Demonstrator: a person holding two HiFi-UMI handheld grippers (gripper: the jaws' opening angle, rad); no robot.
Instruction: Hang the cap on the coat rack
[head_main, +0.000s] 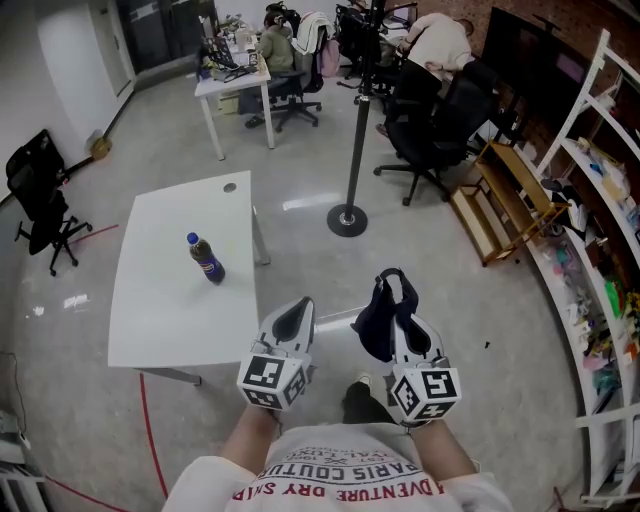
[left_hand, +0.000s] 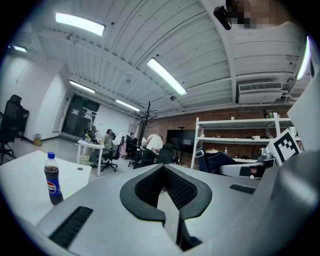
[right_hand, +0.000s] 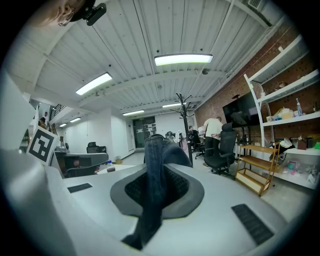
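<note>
A dark blue cap (head_main: 378, 320) hangs from my right gripper (head_main: 398, 298), which is shut on its denim-like strap (right_hand: 152, 165). In the right gripper view the fabric runs up between the pads and drapes over the tips of the right gripper (right_hand: 157, 192). My left gripper (head_main: 300, 306) is held beside it at waist height, shut with nothing in it; the left gripper view shows bare pads on the left gripper (left_hand: 170, 200) and the cap (left_hand: 220, 161) off to the right. The black coat rack (head_main: 357, 130) stands on a round base a few steps ahead, and its hooked top (right_hand: 185, 106) shows in the right gripper view.
A white table (head_main: 170, 300) at my left carries a cola bottle (head_main: 205, 258). White shelving (head_main: 590, 200) and a low wooden rack (head_main: 500, 205) line the right wall. Black office chairs (head_main: 440, 130) and seated people at desks lie behind the rack. A black chair (head_main: 40, 200) stands far left.
</note>
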